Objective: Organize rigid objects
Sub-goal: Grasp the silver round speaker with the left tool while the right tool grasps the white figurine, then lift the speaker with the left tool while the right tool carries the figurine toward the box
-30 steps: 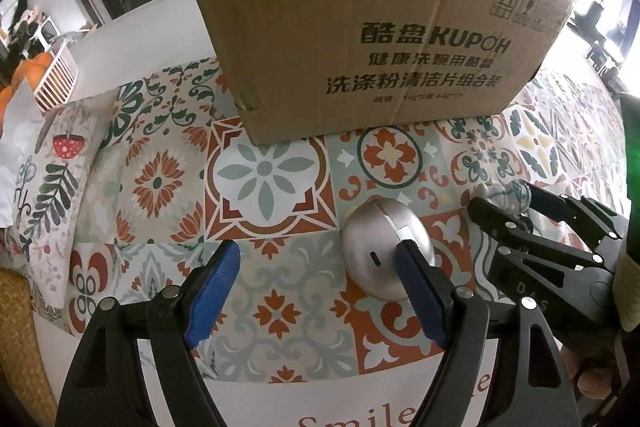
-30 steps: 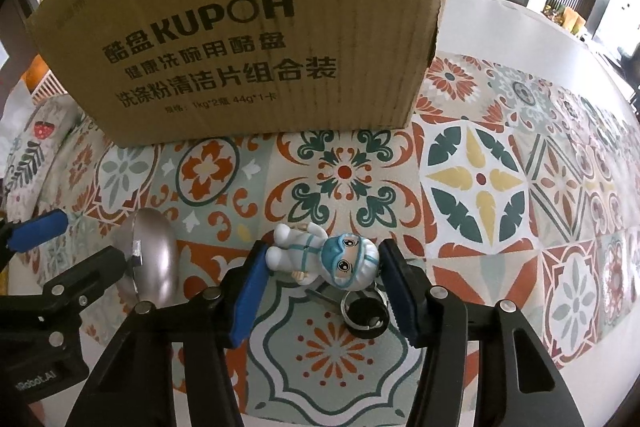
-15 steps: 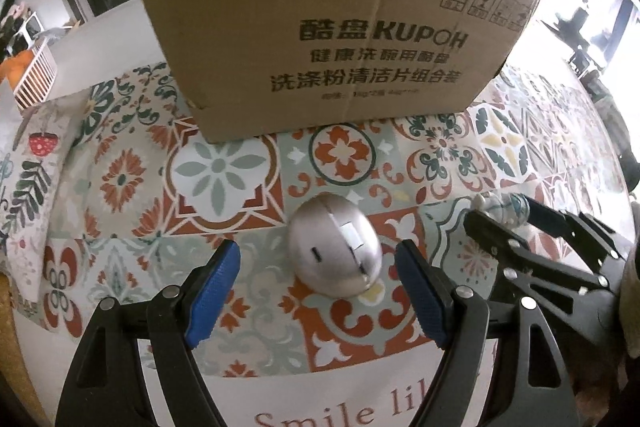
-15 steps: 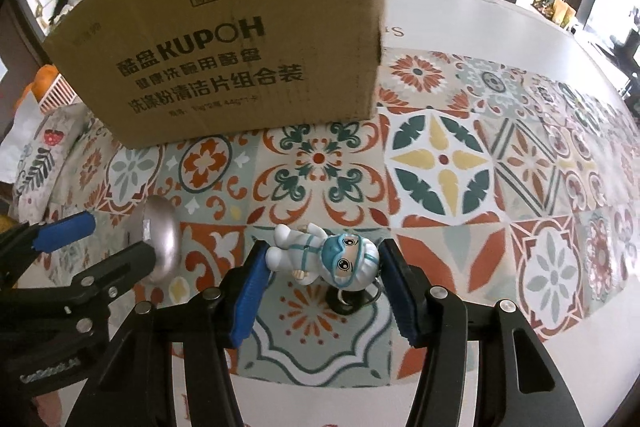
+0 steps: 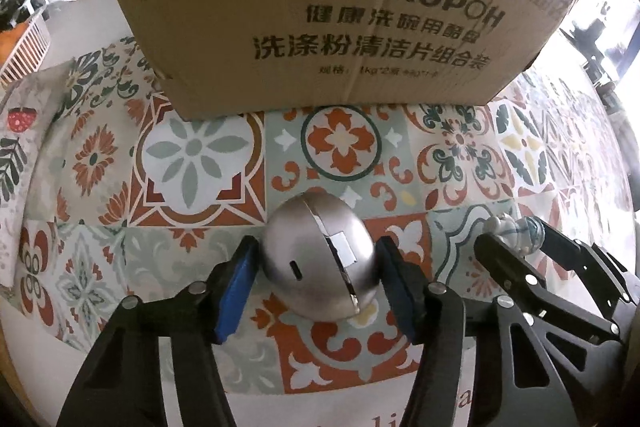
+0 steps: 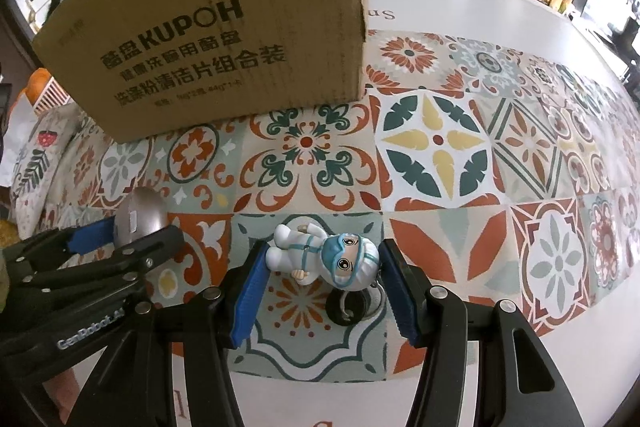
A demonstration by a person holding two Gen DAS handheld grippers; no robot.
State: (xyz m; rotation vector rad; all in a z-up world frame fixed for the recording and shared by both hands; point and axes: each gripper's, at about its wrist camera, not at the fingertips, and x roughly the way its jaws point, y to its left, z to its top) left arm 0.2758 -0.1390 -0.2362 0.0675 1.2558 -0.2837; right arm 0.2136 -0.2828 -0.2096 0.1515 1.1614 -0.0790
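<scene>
- My left gripper (image 5: 318, 281) has its jaws closing around the silver egg-shaped object (image 5: 320, 261); both blue pads (image 5: 236, 291) sit right at its sides, the left one touching, and whether the right one presses yet I cannot tell.
- My right gripper (image 6: 322, 285) is clamped on the small figurine (image 6: 326, 259), a white-suited figure with a blue mask and goggles, lying crosswise between the blue pads.
- A key ring (image 6: 352, 303) hangs from the figurine's head end, with its dark shadow on the cloth below.
- The cardboard box (image 5: 328, 7), printed with KUPOH and Chinese lettering, stands on the patterned tablecloth (image 5: 192, 163); it is my landmark.
- The silver object lies in front of the box, towards me, apart from its front wall and below its middle.
- The figurine is in front of the box's right corner, also apart from it.
- Left of the box, at the table's edge, lies a leaf-printed cloth (image 6: 36, 163).
</scene>
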